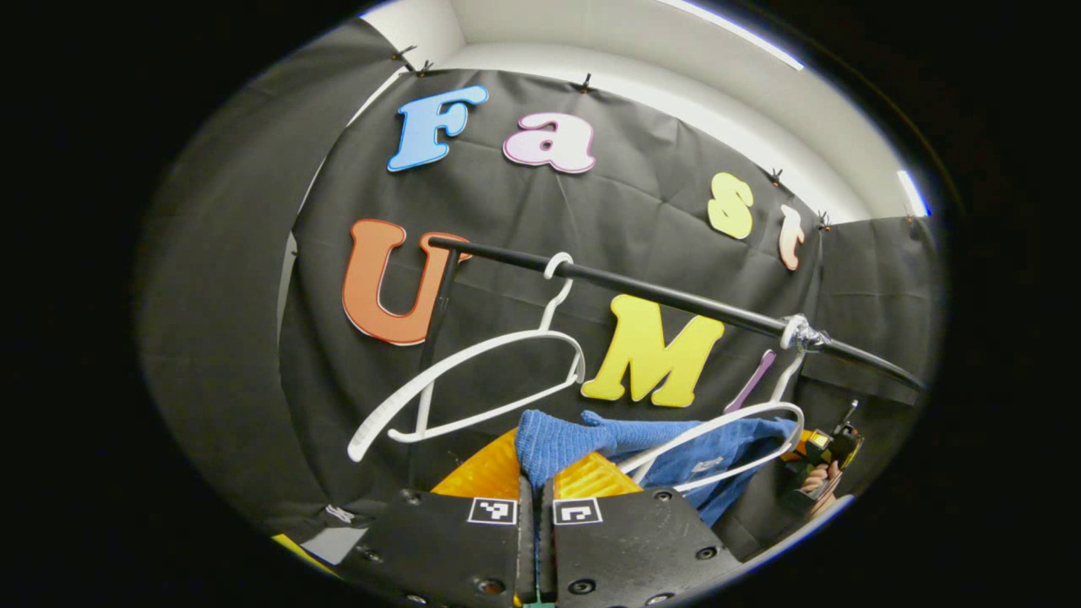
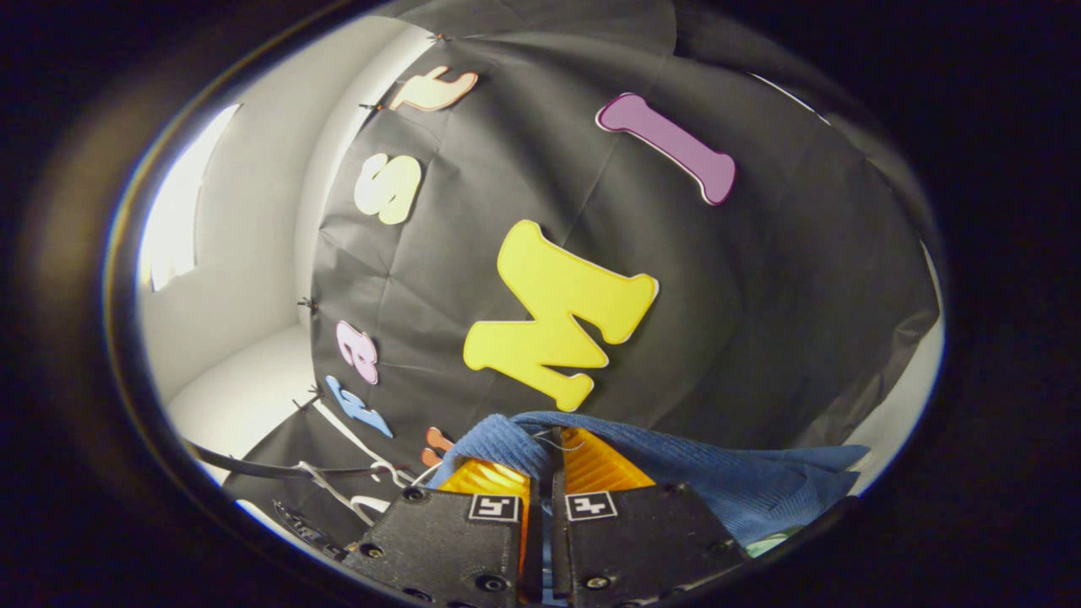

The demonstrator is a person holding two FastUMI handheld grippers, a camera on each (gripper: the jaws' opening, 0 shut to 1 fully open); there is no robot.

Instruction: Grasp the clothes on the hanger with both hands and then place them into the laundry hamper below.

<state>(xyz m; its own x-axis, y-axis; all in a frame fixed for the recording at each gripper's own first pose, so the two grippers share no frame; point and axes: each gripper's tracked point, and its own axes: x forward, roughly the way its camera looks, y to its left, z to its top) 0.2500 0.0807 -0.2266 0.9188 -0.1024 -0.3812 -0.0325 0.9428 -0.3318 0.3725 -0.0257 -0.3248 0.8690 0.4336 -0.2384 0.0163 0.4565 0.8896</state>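
I've got both the left gripper (image 1: 535, 488) and right gripper (image 2: 540, 473) with jaws clamped on the ribbed blue knit sweater (image 1: 676, 452), partly draped on a thin white hanger (image 1: 718, 439) under the black rail (image 1: 676, 297).

- Black cloth (image 1: 253, 338) covered the booth's walls, creased and hung from small clips (image 1: 584, 83) along its top edge.
- Above the cloth ran a white wall (image 1: 718, 93), with a bright strip light (image 1: 730, 32) on the ceiling near it.
- In the right gripper view, the white wall (image 2: 253, 253) met a brightly lit opening (image 2: 181, 203) at the left, its nature unclear.
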